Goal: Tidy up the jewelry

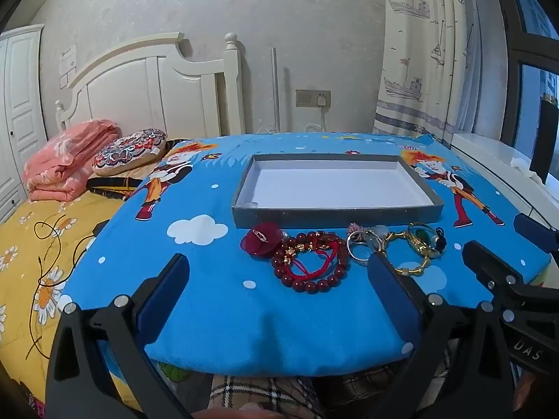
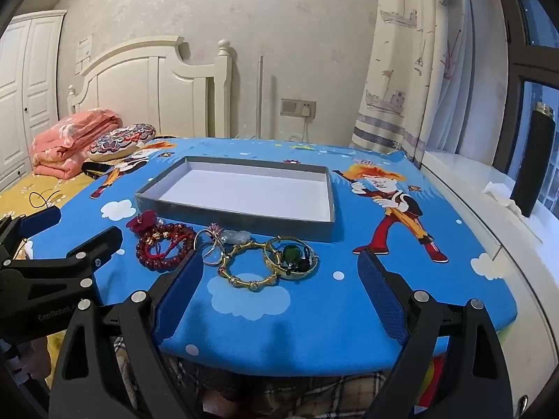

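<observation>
A shallow grey tray (image 1: 335, 217) (image 2: 237, 221) with a white inside lies on the blue cartoon cloth. In front of it is a row of jewelry: a dark red flower brooch (image 1: 260, 242) (image 2: 142, 221), a red bead bracelet (image 1: 311, 281) (image 2: 164, 265) with red cord, silver rings (image 1: 360, 249) (image 2: 209, 252), a gold bamboo bangle (image 1: 412, 269) (image 2: 249, 284), and a gold bangle with a green stone (image 1: 424, 241) (image 2: 291, 256). My left gripper (image 1: 279, 265) is open, just short of the beads. My right gripper (image 2: 281, 262) is open, near the bangles.
The cloth-covered table (image 1: 279, 331) ends close to me. A bed with a pink quilt (image 1: 66, 164) and a patterned cushion (image 1: 131, 150) is on the left. A windowsill with a dark flask (image 2: 531, 164) is on the right.
</observation>
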`<act>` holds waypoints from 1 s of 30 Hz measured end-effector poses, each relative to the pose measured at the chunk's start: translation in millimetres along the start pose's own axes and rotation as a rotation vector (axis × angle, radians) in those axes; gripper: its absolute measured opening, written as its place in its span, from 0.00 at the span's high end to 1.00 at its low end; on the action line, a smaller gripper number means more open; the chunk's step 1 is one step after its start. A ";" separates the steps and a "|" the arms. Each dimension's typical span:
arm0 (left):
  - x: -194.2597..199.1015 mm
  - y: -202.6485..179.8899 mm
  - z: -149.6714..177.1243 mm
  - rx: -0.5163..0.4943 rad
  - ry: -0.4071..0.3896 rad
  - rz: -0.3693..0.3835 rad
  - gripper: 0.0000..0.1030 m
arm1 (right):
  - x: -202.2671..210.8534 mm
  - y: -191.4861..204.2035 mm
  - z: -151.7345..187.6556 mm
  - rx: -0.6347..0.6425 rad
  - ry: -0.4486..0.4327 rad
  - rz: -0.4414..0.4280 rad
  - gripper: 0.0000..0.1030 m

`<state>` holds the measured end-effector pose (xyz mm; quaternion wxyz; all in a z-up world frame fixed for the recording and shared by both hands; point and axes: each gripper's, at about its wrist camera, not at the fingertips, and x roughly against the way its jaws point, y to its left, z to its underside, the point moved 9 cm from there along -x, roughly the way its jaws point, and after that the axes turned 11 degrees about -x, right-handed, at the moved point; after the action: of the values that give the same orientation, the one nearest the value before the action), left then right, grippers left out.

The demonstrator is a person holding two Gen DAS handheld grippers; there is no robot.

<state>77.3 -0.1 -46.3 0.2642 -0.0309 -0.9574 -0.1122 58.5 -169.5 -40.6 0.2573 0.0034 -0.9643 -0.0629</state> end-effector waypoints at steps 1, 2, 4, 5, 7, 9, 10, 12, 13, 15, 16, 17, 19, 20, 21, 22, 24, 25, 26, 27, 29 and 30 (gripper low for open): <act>-0.1 0.1 0.1 -0.004 0.002 -0.004 0.04 | 0.9 -0.7 -0.3 0.000 -0.003 0.000 0.18; -0.1 0.2 0.1 -0.004 0.002 -0.005 0.04 | -1.9 1.0 1.1 0.005 0.011 0.005 0.18; -0.1 0.6 0.3 -0.002 0.004 -0.006 0.04 | -1.8 0.8 0.9 0.003 0.010 0.003 0.18; -0.2 1.0 0.5 0.000 0.005 -0.007 0.04 | -5.1 1.4 0.4 0.004 0.010 0.004 0.18; 0.1 1.9 0.7 0.004 0.008 -0.008 0.04 | -5.2 1.6 0.0 0.006 0.009 0.004 0.18; 0.2 0.3 1.9 0.004 0.004 -0.010 0.04 | -3.1 1.4 1.1 0.003 0.010 0.002 0.18; -1.6 1.1 3.0 0.005 0.004 -0.010 0.04 | -2.7 2.3 1.8 0.004 0.009 0.002 0.18; -1.4 1.0 4.2 0.009 0.004 -0.011 0.04 | -2.6 2.5 1.7 0.003 0.010 0.002 0.18; -1.0 0.8 4.7 0.010 0.004 -0.011 0.04 | -2.6 2.7 1.6 0.003 0.010 0.002 0.18; 0.1 -0.2 5.9 0.011 0.005 -0.011 0.04 | -2.5 2.9 1.6 0.003 0.010 0.004 0.18; 0.9 -1.0 6.5 0.011 0.005 -0.011 0.04 | -2.7 3.0 1.4 0.004 0.010 0.005 0.18; -2.0 1.0 4.2 0.010 0.015 0.000 0.04 | -2.8 2.7 1.3 0.003 0.011 0.004 0.18; -2.2 0.6 5.0 0.008 0.015 -0.001 0.04 | -3.1 2.7 1.1 0.003 0.012 0.002 0.18; -2.1 0.8 5.2 0.009 0.015 -0.001 0.04 | -2.3 3.4 3.4 0.003 0.011 0.003 0.18; -1.6 0.8 5.2 0.009 0.014 0.000 0.04 | -2.3 3.3 3.4 0.003 0.011 0.003 0.18; -1.8 0.7 5.0 0.008 0.015 0.000 0.04 | -2.4 3.2 3.3 0.002 0.011 0.003 0.18; -1.5 0.3 5.3 0.007 0.015 0.000 0.04 | -2.6 3.4 3.4 0.003 0.012 0.002 0.18; -1.6 0.4 5.1 0.008 0.015 0.000 0.04 | -2.7 3.7 3.6 0.003 0.013 0.003 0.18; -1.1 0.3 5.4 0.008 0.015 0.000 0.04 | -2.4 4.4 4.3 0.003 0.013 0.003 0.18; -1.1 0.4 5.4 0.008 0.015 0.001 0.04 | -2.6 4.0 4.1 0.003 0.012 0.002 0.18; -0.9 0.5 5.8 0.008 0.016 0.002 0.04 | -2.6 4.3 4.3 0.003 0.012 0.003 0.18; -0.8 0.5 6.0 0.008 0.016 0.001 0.04 | -2.7 3.9 4.0 0.003 0.013 0.003 0.18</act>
<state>75.0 1.8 -51.6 0.2721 -0.0296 -0.9557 -0.1083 59.0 -165.0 -44.9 0.2635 0.0029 -0.9627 -0.0613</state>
